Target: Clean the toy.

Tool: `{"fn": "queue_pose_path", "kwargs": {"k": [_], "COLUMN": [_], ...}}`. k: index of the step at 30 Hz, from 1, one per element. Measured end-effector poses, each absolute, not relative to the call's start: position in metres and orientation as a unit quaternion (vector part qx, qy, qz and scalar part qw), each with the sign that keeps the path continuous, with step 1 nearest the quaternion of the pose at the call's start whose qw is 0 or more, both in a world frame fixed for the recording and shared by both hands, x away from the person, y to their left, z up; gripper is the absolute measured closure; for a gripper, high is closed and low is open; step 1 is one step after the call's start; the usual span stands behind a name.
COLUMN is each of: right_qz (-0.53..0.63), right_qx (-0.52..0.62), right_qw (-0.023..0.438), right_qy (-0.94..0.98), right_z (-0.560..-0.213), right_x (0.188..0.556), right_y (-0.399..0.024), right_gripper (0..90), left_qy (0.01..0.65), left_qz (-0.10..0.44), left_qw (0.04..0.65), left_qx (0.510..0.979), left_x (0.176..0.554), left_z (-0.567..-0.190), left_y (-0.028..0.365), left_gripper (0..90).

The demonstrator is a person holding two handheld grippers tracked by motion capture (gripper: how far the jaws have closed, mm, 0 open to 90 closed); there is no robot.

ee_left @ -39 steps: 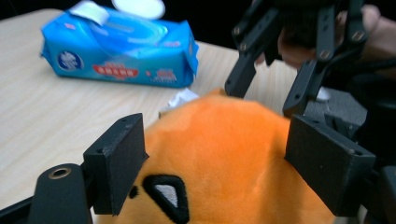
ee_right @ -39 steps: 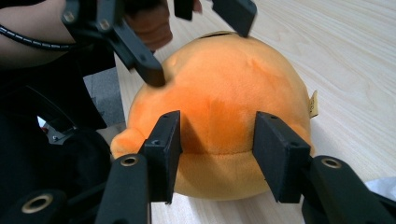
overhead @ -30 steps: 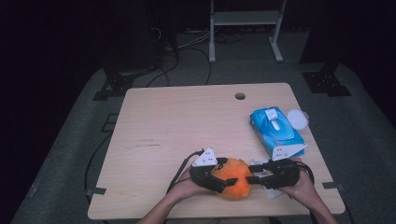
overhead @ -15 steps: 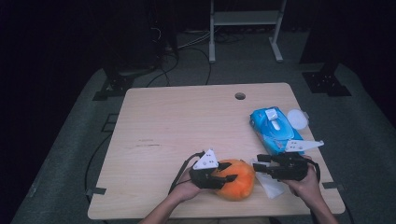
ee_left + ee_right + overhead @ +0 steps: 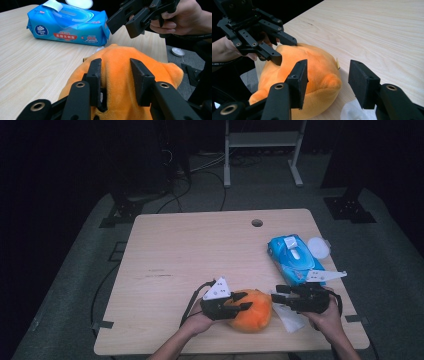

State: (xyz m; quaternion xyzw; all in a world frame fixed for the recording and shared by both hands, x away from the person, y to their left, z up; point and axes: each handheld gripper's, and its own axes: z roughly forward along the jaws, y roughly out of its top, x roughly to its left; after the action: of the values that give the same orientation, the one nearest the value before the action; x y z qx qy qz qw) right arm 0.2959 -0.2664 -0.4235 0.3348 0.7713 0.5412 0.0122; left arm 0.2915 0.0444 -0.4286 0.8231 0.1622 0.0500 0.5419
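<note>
A person's left tool (image 5: 241, 301) clamps an orange plush toy (image 5: 255, 312) near the front edge of a wooden desk (image 5: 200, 250) — its jaws have just been closing and now pinch a fold of the fabric, as the left gripper view shows, with the pads (image 5: 96, 75) sunk into the fur. The right tool (image 5: 278, 296) hovers just beside the toy with its jaws standing apart and nothing between them; in the right gripper view the toy's rounded end (image 5: 329, 85) lies near the left jaw but does not touch it.

The toy's face cannot be made out in any view, so which end is its head stays unclear; its underside is hidden against the desk, and the left tool and hand cover part of its near side from above. A small yellowish tag (image 5: 337, 63) peeks from a seam. The toy is a squat oval whose long axis runs roughly side to side across the desk, between the two tools.

A crumpled white tissue (image 5: 290, 317) lies partly under the right tool, its full outline hidden. Farther back on the right sits a blue pack of wet wipes (image 5: 292, 260), flap lifted, with a round white lid (image 5: 318, 247) beside it. The person's forearms are cut off by the bottom edge — the surrounding floor is dim
</note>
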Motion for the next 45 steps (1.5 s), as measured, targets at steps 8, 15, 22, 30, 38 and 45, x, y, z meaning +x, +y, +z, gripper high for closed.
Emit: {"fn": "queue_pose_path", "kwargs": {"k": [8, 15, 22, 30, 38, 45], "right_qz": [0.541, 0.542, 0.544, 0.550, 0.553, 0.554], "right_qx": [0.338, 0.339, 0.341, 0.346, 0.350, 0.354], "right_qw": [0.012, 0.015, 0.018, 0.022, 0.022, 0.019], "right_qy": [0.770, 0.769, 0.767, 0.760, 0.756, 0.753], "right_z": [-0.424, -0.424, -0.423, -0.422, -0.424, -0.426], "right_x": [0.296, 0.296, 0.295, 0.296, 0.298, 0.299], "right_y": [-0.266, -0.267, -0.269, -0.273, -0.275, -0.277], "right_gripper": [48.4, 48.5, 48.5, 48.5, 48.4, 48.4], "left_qy": [0.150, 0.145, 0.139, 0.157, 0.175, 0.211], "left_qz": [0.020, 0.037, 0.050, 0.057, 0.079, 0.129], "left_qw": [0.516, 0.517, 0.522, 0.540, 0.547, 0.550], "left_qx": [0.843, 0.843, 0.840, 0.825, 0.815, 0.798], "left_x": [0.296, 0.295, 0.292, 0.295, 0.304, 0.323], "left_z": [-0.436, -0.436, -0.432, -0.425, -0.416, -0.409], "left_y": [0.040, 0.040, 0.042, 0.049, 0.063, 0.087], "left_gripper": [50.2, 47.8, 66.1, 73.7, 74.7, 74.9]}}
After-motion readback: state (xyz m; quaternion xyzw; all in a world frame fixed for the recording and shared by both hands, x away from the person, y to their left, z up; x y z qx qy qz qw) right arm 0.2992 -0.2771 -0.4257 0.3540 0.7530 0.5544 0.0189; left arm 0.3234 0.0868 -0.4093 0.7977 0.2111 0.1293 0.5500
